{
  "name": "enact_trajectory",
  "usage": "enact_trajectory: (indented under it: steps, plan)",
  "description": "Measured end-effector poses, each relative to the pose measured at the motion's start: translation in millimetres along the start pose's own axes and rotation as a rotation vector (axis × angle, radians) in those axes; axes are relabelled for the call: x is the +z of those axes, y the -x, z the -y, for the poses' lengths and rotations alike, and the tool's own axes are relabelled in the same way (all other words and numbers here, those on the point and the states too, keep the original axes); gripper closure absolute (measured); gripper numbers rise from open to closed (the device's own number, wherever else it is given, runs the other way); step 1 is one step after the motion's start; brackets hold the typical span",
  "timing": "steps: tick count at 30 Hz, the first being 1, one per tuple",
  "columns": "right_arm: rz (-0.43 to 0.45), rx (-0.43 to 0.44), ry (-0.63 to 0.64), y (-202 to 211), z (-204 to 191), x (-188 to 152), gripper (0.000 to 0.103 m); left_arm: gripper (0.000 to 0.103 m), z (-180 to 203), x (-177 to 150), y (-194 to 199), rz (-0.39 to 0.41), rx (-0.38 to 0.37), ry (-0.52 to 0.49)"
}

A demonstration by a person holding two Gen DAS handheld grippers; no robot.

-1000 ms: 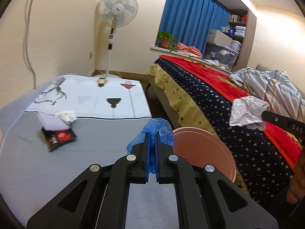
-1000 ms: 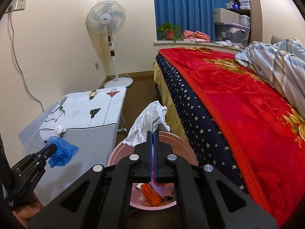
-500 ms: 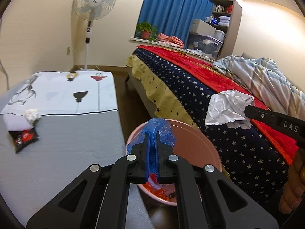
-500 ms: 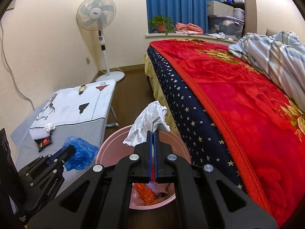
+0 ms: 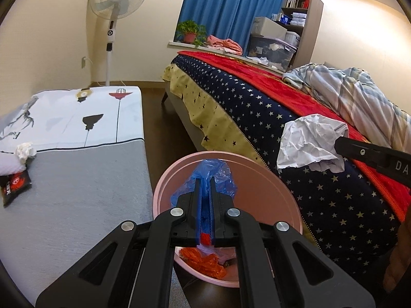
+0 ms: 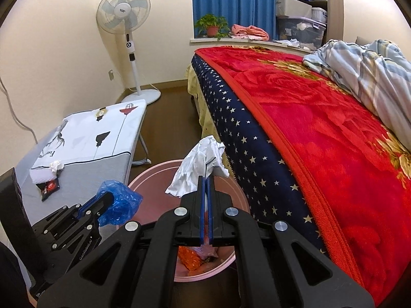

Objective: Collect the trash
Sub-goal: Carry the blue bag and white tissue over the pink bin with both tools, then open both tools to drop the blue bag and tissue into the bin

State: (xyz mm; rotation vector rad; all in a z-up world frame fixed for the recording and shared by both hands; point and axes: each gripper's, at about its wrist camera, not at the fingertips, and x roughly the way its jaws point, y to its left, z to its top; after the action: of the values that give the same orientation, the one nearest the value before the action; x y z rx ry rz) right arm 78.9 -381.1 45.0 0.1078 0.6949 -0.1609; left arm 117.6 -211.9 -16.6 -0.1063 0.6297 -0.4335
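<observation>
My left gripper (image 5: 205, 179) is shut on a crumpled blue plastic bag (image 5: 218, 173) and holds it above the pink bin (image 5: 282, 192); it also shows in the right wrist view (image 6: 109, 196) with the blue bag (image 6: 120, 202). My right gripper (image 6: 206, 179) is shut on a crumpled white paper (image 6: 197, 164), held over the pink bin (image 6: 241, 200); the paper (image 5: 305, 141) shows at the right of the left wrist view, beside the bin's far rim. Orange trash (image 5: 205, 259) lies in the bin.
A low table with a grey and white cover (image 5: 77, 179) stands left of the bin. On it lie a black and red packet (image 5: 14, 184), a white tissue wad (image 5: 24, 150) and a folded white cloth. A bed with a red blanket (image 6: 321, 128) is right. A standing fan (image 5: 113, 25) is at the back.
My left gripper has carried the blue bag rightward from over the table to above the bin. My right gripper has kept the white paper over the bin, shifting slightly forward.
</observation>
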Motion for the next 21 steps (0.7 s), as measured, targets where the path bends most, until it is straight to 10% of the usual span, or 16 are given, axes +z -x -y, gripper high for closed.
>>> enact_trajectory:
  steps: [12,15,21]
  plan:
    - [-0.029,-0.018,-0.02,-9,6,-2,0.097,0.098,7,2,-7,-0.008,-0.028,0.004]
    - [-0.03,-0.03,-0.049,-10,13,-3,0.086,0.072,13,0,-12,-0.042,-0.058,-0.018]
    - [-0.003,-0.031,-0.036,-4,11,-4,0.074,0.071,2,5,6,0.009,-0.023,0.008]
